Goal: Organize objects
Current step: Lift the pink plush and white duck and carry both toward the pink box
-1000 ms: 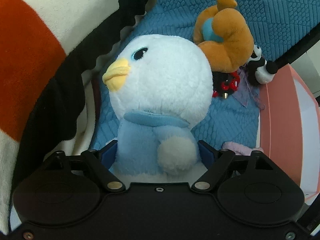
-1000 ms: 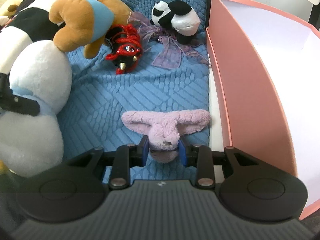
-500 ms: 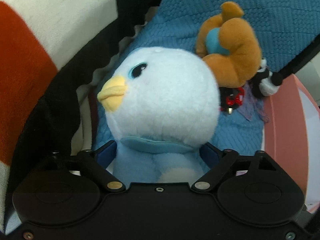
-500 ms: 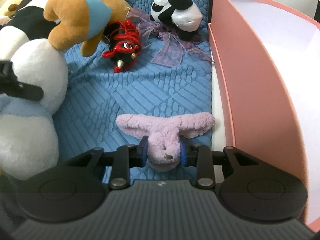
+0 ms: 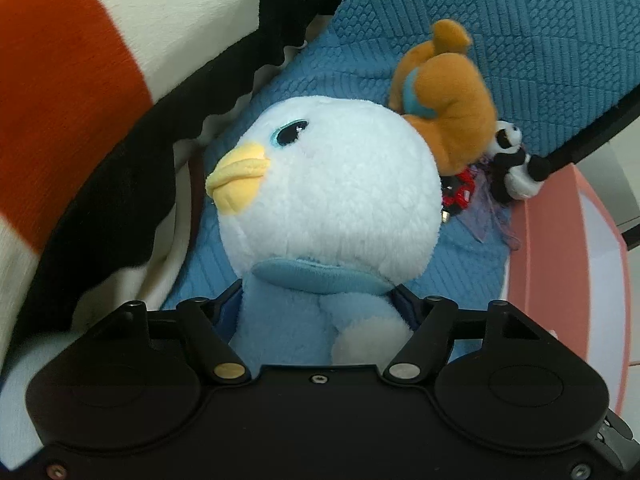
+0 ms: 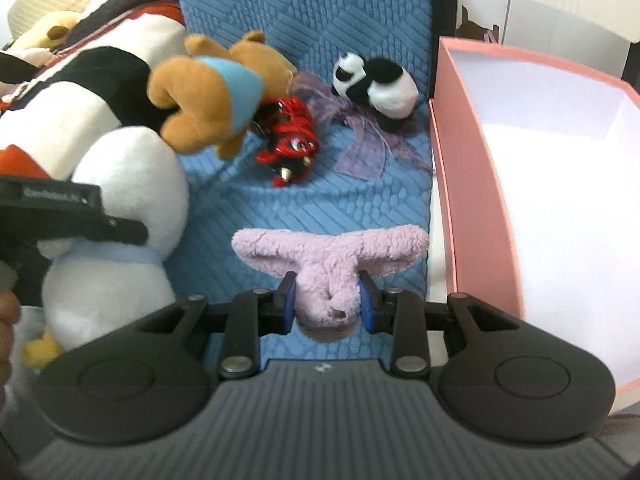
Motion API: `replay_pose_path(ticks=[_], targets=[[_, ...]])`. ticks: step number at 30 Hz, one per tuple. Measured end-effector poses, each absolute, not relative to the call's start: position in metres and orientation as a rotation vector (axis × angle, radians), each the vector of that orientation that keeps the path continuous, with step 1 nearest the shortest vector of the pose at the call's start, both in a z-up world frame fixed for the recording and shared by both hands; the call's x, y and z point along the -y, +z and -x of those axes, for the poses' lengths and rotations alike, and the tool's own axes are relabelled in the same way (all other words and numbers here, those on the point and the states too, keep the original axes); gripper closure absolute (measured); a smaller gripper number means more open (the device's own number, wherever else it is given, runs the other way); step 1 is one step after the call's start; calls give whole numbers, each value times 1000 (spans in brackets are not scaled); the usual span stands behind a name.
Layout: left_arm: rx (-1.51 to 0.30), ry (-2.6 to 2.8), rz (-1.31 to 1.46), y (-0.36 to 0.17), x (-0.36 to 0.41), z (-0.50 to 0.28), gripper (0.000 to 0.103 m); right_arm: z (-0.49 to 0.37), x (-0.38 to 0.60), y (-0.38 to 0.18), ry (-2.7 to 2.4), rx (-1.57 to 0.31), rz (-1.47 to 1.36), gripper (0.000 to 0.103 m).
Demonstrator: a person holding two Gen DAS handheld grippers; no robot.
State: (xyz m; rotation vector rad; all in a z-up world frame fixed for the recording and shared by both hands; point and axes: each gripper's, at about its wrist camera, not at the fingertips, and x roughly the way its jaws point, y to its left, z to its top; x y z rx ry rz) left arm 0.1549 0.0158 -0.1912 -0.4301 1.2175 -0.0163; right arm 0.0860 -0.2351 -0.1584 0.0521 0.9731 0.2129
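A big white and light-blue penguin plush with a yellow beak stands between the fingers of my left gripper. The jaws are closing and both blue pads press into its blue body. In the right wrist view the same penguin is at the left with a black finger of the left gripper across it. My right gripper is shut on a lilac plush with two long flaps, held above the blue quilted mat. An open pink box with a white inside stands just to the right.
On the mat behind lie a brown bear with a blue scarf, a red toy, a panda and purple ribbon. A striped orange, white and black blanket fills the left. A hand shows at the left edge.
The left gripper's jaws have narrowed onto the penguin's body. The right gripper has risen with the lilac plush, so more of the mat and box shows.
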Motion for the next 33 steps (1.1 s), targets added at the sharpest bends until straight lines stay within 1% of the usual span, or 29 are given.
replay_pose_path(ticks=[5, 17, 25, 33], targets=[[-1205, -17, 463, -174, -17, -139, 33, -71, 242, -127, 212, -950, -122, 69], [-1133, -63, 517, -116, -21, -103, 34, -39, 239, -80, 254, -901, -60, 69], [-1066, -99, 484, -75, -14, -98, 34, -33, 248, -47, 264, -847, -58, 69], [-1027, -149, 462, -48, 7, -99, 34, -32, 262, -33, 261, -813, -68, 69]])
